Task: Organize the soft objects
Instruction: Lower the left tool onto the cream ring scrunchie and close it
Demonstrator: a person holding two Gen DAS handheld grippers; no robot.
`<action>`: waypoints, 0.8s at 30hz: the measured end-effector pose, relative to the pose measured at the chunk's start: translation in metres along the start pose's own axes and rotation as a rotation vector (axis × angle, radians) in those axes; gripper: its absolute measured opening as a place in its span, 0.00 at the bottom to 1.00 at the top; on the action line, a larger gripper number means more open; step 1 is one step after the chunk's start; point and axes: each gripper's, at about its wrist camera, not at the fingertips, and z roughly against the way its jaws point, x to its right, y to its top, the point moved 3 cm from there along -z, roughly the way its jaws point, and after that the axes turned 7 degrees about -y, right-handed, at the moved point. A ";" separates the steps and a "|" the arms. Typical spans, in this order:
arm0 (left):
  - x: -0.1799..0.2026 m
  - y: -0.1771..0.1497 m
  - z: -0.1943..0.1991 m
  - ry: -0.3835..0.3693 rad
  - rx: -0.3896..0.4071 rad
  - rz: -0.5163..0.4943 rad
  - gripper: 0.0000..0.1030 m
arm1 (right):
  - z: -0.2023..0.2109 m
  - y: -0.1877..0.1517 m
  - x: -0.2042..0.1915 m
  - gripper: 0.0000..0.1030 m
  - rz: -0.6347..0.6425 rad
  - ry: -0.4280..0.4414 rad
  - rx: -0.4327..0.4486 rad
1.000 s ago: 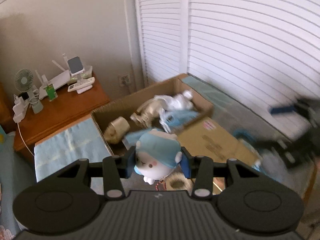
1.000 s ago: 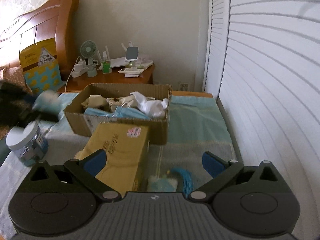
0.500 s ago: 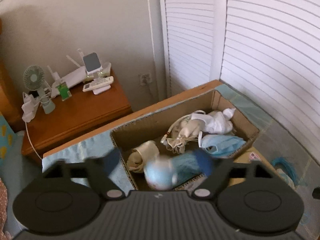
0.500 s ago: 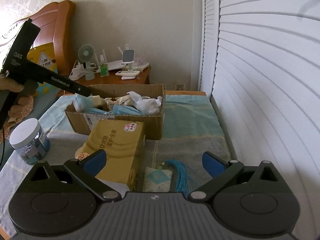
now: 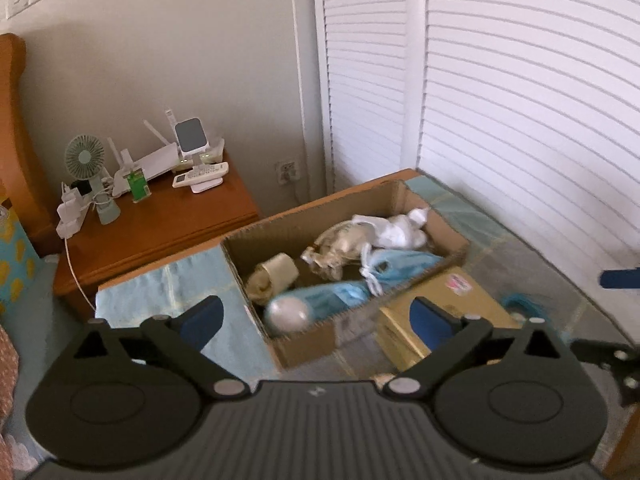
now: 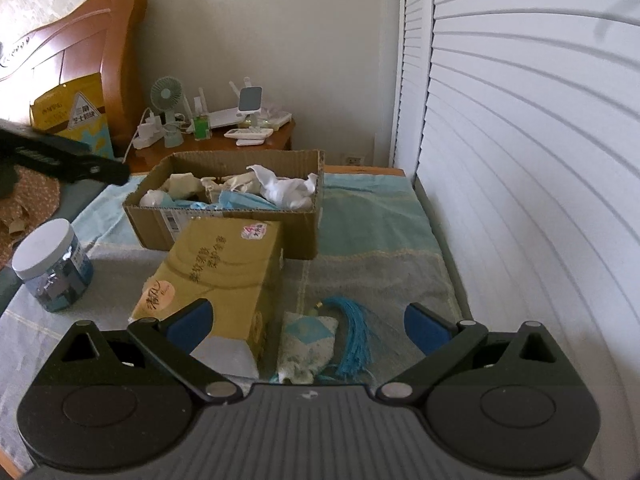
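Your two wrist views, crossing over the same box

Your left gripper (image 5: 316,320) looks down from above the box's (image 5: 436,266) left end, close in, facing the shuttered doors (image 5: 520,120) with the nightstand (image 5: 160,224) ahead to its left. Your right gripper (image 6: 306,320) sits lower and further back, level with the bedding, facing the box (image 6: 240,224) head-on with the nightstand (image 6: 280,136) beyond. Both views share the box, nightstand, doors and yellow carton (image 6: 224,272); each catches the other gripper at its edge.
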 end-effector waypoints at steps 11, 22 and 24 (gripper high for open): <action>0.036 -0.053 0.032 0.001 0.031 0.051 0.99 | -0.010 -0.025 -0.001 1.00 0.038 -0.062 -0.051; 0.043 -0.093 0.022 0.039 0.006 0.120 0.99 | -0.033 -0.052 -0.003 1.00 0.049 -0.089 -0.126; 0.043 -0.099 0.018 0.044 -0.008 0.131 0.99 | -0.038 -0.053 -0.004 1.00 0.049 -0.091 -0.127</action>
